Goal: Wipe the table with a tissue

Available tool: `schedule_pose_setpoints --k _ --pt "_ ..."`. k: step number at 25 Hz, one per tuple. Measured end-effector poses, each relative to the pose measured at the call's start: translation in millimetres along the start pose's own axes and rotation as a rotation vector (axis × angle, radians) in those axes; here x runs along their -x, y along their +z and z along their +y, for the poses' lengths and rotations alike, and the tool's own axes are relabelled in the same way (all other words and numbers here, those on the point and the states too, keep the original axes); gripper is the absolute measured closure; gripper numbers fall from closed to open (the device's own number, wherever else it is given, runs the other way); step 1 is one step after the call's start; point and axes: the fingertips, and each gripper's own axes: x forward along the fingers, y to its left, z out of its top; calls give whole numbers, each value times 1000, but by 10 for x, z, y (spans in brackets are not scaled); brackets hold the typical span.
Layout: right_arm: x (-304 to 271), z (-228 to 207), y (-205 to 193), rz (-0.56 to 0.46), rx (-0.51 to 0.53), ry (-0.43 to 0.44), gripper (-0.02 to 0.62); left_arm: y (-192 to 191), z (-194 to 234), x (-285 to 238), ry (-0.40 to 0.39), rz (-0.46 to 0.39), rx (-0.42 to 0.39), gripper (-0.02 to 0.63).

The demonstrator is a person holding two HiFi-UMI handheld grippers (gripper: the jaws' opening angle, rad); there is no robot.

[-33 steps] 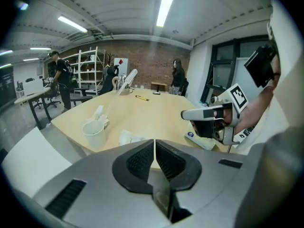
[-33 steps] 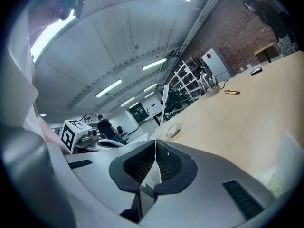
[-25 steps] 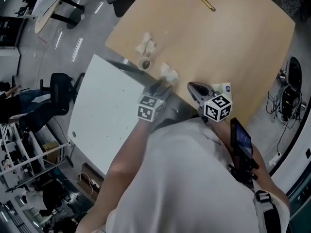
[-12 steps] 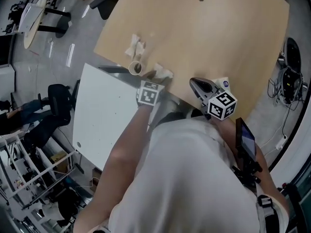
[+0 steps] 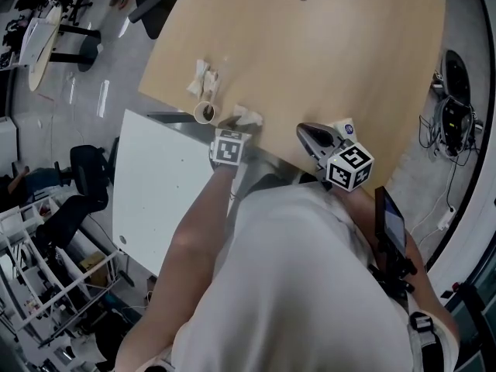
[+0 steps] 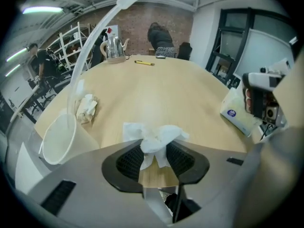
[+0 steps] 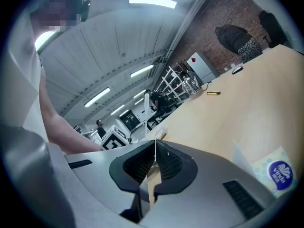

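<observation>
A crumpled white tissue [image 6: 156, 137] lies on the wooden table [image 5: 325, 60] near its front edge, seen too in the head view as the tissue [image 5: 248, 117]. My left gripper [image 6: 156, 148] points steeply down over it. Its jaws have just been closing, and the tissue is bunched between the pads, which touch it on both sides. My right gripper [image 7: 155, 148] is held nearly level off the table's front edge at the right, shut with nothing in it. In the head view this right gripper [image 5: 310, 139] sits beside a tissue pack [image 5: 343, 128].
A white paper cup [image 6: 59, 137] stands left of the held tissue, with another crumpled tissue [image 6: 87, 107] behind it. The tissue pack [image 6: 237, 115] lies at the right edge. A yellow pen [image 6: 144, 62] and a kettle [image 6: 113, 49] are at the far end. A white table [image 5: 159, 192] adjoins on the left.
My left gripper has come down and forward onto the tissue at the table's front edge, and the tissue now sits between its jaws. The right gripper has shifted only slightly.
</observation>
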Motion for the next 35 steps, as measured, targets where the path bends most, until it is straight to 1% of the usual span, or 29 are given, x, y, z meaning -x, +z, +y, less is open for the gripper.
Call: schedule_pose_setpoints --k 5,6,7,11,13,19,22,24,27,30,32,35 --pt "-3 47 -7 17 5 20 577 17 -95 174 -12 -55 44 488" --pt "-19 53 -17 23 7 27 577 22 -125 224 -13 -73 49 543" --pt "-39 60 -30 30 8 35 577 22 -160 275 -18 -91 51 551" --pt "-130 92 -91 60 23 68 577 -73 -301 410 -45 -148 49 555" --pt "-181 107 -89 73 35 83 577 -119 -311 431 -47 -160 68 561" --pt "-401 278 -94 111 60 123 577 -191 -272 764 -65 -234 166 569" --pt "-428 291 -150 139 62 162 577 -305 -377 978 -46 -259 228 571" --pt "-456 350 -204 163 68 189 577 -395 -436 1148 -33 -277 251 571" --pt "-530 510 -290 198 88 228 577 -653 -503 1378 -8 -280 250 570" --pt "-615 716 -404 232 109 269 577 -1085 -550 1572 26 -260 275 569" --pt "-664 862 -515 260 120 295 577 -1407 -569 1700 51 -240 321 569" --pt "-717 1074 -704 302 133 331 577 -1904 -549 1877 103 -216 425 569"
